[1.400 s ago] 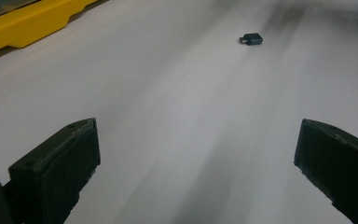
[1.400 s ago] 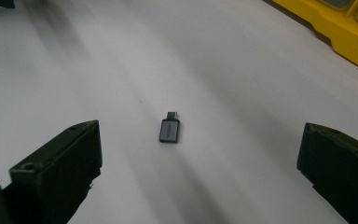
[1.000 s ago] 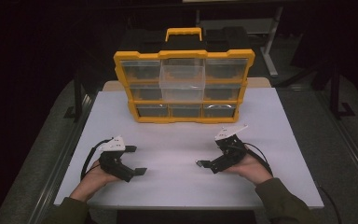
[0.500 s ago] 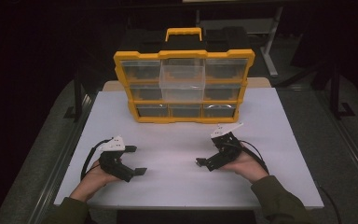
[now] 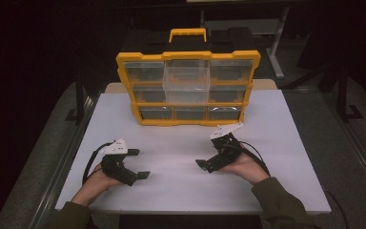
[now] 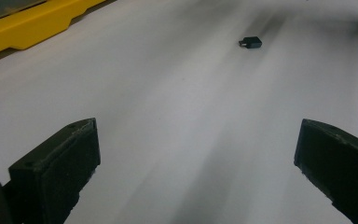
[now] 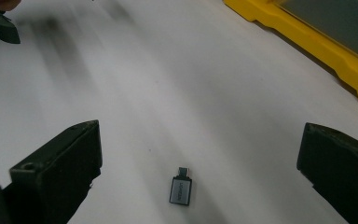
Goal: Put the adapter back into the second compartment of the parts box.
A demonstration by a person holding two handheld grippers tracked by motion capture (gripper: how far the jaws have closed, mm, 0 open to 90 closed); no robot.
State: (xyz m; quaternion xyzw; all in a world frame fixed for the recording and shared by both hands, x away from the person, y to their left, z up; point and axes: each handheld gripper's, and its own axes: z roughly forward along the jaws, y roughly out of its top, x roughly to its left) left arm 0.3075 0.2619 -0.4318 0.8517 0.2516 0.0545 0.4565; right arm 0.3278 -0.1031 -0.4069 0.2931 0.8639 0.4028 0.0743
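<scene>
A small grey USB adapter (image 7: 181,190) lies flat on the white table (image 5: 181,191), between the wide-open jaws of my right gripper (image 7: 205,140) and just short of them. From the left gripper view the same adapter (image 6: 251,43) lies far ahead on the table. My right gripper (image 5: 208,155) rests at the right of the table, points left and holds nothing. At the left, my left gripper (image 5: 138,163) rests on the table and points right, and its jaws (image 6: 198,144) stand wide open with nothing between them.
A yellow organizer case (image 5: 188,88) with clear drawers stands upright at the back of the table, and its top middle drawer (image 5: 187,78) is pulled out. Its yellow base (image 7: 317,42) lies close on the right gripper's right. Dark floor surrounds the table.
My right gripper has shifted a little to the left, toward the table's middle. The left gripper has not moved.
</scene>
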